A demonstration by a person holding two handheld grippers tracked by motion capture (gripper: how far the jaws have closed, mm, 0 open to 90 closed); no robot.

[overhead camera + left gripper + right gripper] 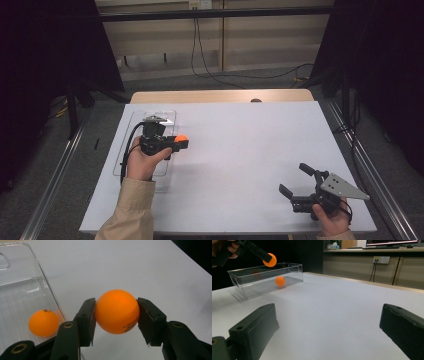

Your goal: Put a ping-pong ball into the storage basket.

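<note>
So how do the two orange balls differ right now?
The held ball is clamped between the left gripper's jaws above the white table; the loose ball lies on the floor of the clear box, touched by nothing. Both are orange with dark print.

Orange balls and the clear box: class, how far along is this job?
Done: one orange ball lies inside the clear box. In hand: the left gripper clamps a second ball above the box's edge. Left: which way that ball is going cannot be told. The right gripper waits open.
</note>
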